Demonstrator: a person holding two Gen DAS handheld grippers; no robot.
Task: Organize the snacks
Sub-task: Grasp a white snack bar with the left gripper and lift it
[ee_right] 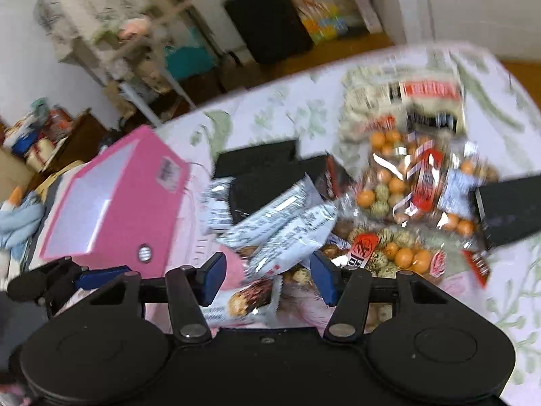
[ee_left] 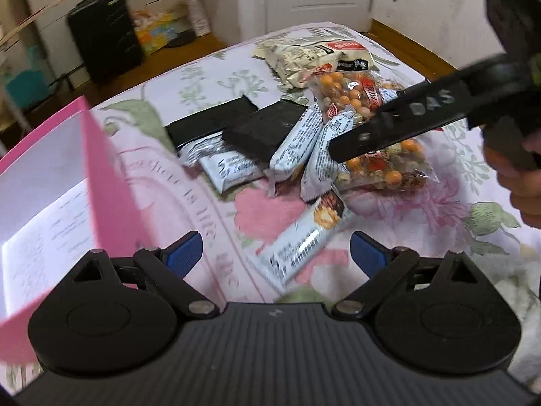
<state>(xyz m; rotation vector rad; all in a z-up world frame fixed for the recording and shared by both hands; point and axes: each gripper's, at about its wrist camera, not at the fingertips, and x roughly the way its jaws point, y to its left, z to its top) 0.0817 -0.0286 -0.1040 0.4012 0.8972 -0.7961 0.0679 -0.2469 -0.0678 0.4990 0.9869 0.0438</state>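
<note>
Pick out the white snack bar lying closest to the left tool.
The lone bar with the brown picture end, lying on the cloth between the left tool's open fingers; the other white bars sit farther back, against the black blocks.

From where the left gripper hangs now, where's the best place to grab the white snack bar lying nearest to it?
Probably across the narrow middle of the white snack bar, coming from above. It lies flat and alone on the floral cloth, clear of the pile, running diagonally, so the left gripper would likely need a roll to put its open fingers on the long sides.
</note>
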